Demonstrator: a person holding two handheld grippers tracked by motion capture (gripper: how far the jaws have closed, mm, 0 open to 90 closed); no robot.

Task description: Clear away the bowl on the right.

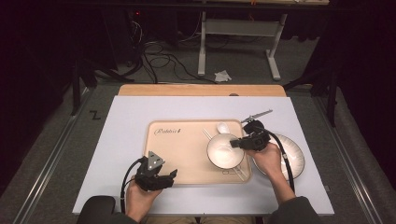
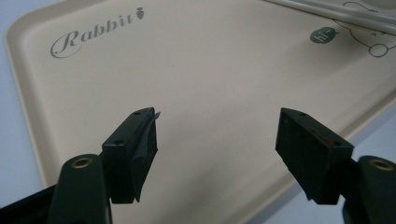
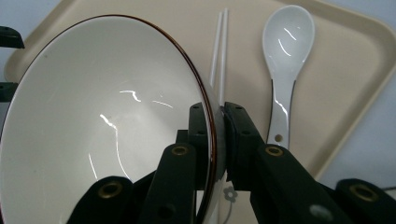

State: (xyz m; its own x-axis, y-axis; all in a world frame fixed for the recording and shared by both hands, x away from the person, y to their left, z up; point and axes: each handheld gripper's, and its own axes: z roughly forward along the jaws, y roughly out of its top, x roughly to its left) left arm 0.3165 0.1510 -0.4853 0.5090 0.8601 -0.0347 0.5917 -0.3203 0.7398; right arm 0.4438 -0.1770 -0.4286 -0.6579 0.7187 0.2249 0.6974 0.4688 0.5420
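Observation:
A white bowl [image 1: 225, 150] with a dark rim sits over the right part of the beige tray [image 1: 182, 154]. My right gripper [image 1: 235, 143] is shut on the bowl's right rim; in the right gripper view the rim [image 3: 215, 135] is pinched between my right gripper's [image 3: 218, 122] two black jaws. White chopsticks [image 3: 219, 46] and a white spoon [image 3: 285, 51] lie on the tray [image 3: 345, 70] beyond the bowl. My left gripper [image 1: 172, 175] is open at the tray's near left edge, its jaws wide apart over bare tray [image 2: 210, 84] with nothing between them [image 2: 215, 133].
A white ribbed plate [image 1: 295, 161] lies on the white table top [image 1: 126, 121] right of the tray, under the person's right hand. A metal utensil [image 1: 257, 115] lies behind the tray's far right corner. Floor cables and a table frame lie beyond the table.

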